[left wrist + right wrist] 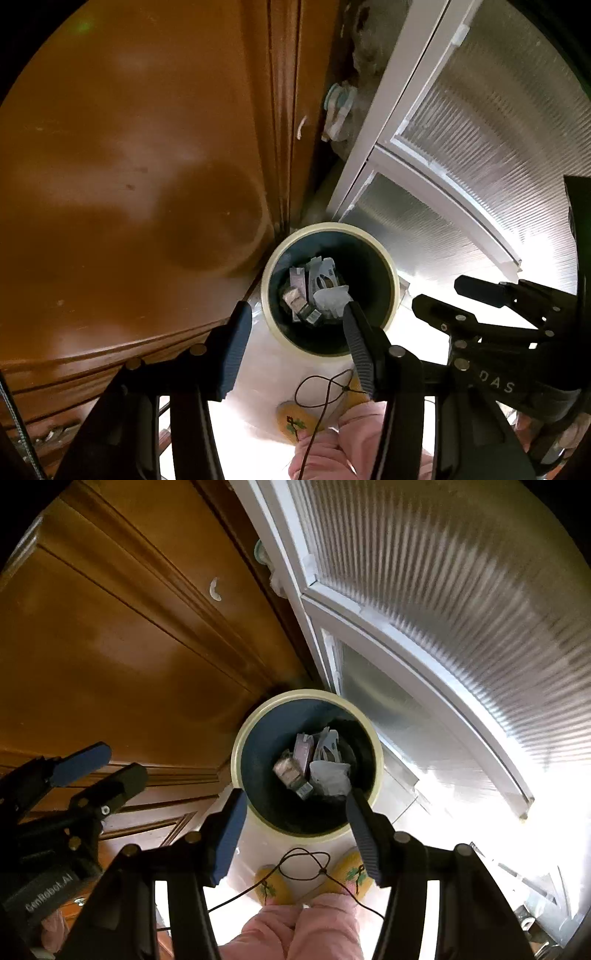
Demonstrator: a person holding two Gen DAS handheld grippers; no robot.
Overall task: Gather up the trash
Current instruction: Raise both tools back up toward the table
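Both my left gripper (295,325) and right gripper (295,812) hang open and empty over the cream-rimmed round dark bin (236,760) at frame centre, whose crumpled white plastic wrapper (330,777) looks light, soft and best pinched at a fold.

Both my grippers point steeply down, side by side and apart. My left black two-finger gripper with blue ribbed pads (295,339) has its jaws spread, nothing between the pads, no contact. My right black two-finger gripper with blue ribbed pads (295,823) is the same: jaws apart, pads bare. In the left wrist view the right one sits off to the right, fingers spread; in the right wrist view the left one sits at the left edge, also spread. My pale pink trouser legs (306,926) and yellow embroidered slippers (271,884) show below. Hands themselves mostly hidden behind the gripper bodies.
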